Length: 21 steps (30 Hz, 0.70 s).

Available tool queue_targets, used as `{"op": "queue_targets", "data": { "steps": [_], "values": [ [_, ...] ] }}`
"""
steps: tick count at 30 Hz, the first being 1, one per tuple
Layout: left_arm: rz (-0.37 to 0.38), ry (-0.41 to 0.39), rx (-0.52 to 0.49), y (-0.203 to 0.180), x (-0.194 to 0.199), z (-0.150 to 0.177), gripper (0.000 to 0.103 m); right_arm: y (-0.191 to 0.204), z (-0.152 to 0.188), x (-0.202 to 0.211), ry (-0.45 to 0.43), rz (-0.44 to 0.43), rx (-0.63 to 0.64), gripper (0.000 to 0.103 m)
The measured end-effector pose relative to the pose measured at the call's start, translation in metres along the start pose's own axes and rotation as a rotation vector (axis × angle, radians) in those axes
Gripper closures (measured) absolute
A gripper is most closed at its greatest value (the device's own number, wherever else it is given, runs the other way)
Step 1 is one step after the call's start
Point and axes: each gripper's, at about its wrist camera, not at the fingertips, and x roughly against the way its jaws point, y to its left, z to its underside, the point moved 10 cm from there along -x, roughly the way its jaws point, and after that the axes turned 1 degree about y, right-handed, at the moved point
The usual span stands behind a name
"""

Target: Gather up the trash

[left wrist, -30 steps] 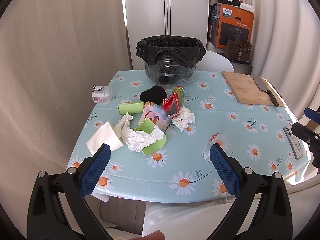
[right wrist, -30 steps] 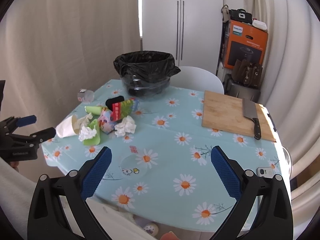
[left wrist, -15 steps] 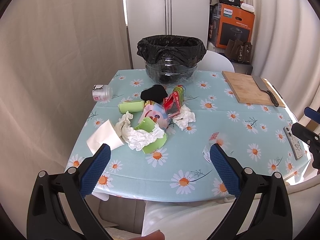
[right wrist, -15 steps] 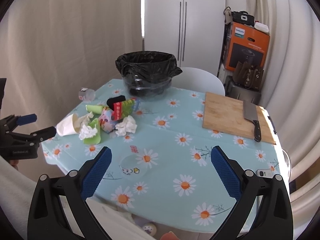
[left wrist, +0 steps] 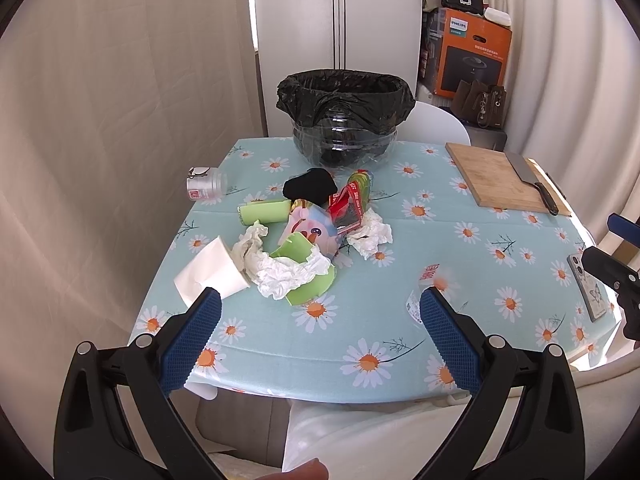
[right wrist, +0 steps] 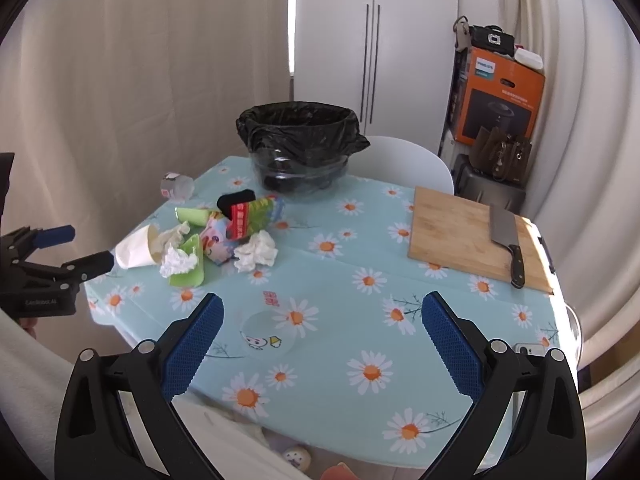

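The left gripper (left wrist: pixel 318 306) hangs off the near edge of the surface (left wrist: pixel 400 344), its blue pads spread wide apart with nothing between them; the right gripper (right wrist: pixel 322 312) hangs likewise over the near side, its pads equally far apart and empty; a clear plastic lid (right wrist: pixel 268 334) lies flat on the daisy cloth between the right gripper's fingertips as that camera sees it.

The trash sits in a loose heap on the left half of the surface; a white paper cup (left wrist: pixel 210 270) lies on its side at the near left, a crumpled tissue (left wrist: pixel 280 266) spilling from its mouth over a torn green cup (left wrist: pixel 308 280); behind these lie a green roll (left wrist: pixel 264 212), a pink cartoon wrapper (left wrist: pixel 310 232), a red snack packet (left wrist: pixel 346 212) and a black cloth (left wrist: pixel 310 186); a second tissue ball (left wrist: pixel 370 234) rests just right of the packet; a small clear jar (left wrist: pixel 206 190) lies tipped over, apart at the far left.

The bin with a black liner (left wrist: pixel 346 120) stands at the far edge, just behind the heap; a cutting board (right wrist: pixel 472 236) carrying a cleaver (right wrist: pixel 506 242) lies at the far right; a phone (left wrist: pixel 588 286) rests near the right edge.
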Motion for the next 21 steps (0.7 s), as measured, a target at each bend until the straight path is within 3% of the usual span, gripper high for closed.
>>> {"op": "queue_targets", "data": {
  "steps": [21],
  "values": [
    [0.002, 0.011, -0.005, -0.0009, -0.0034, 0.0004, 0.006, 0.0032, 0.0024, -0.0072, 0.023, -0.037, 0.018, 0.008]
  ]
}}
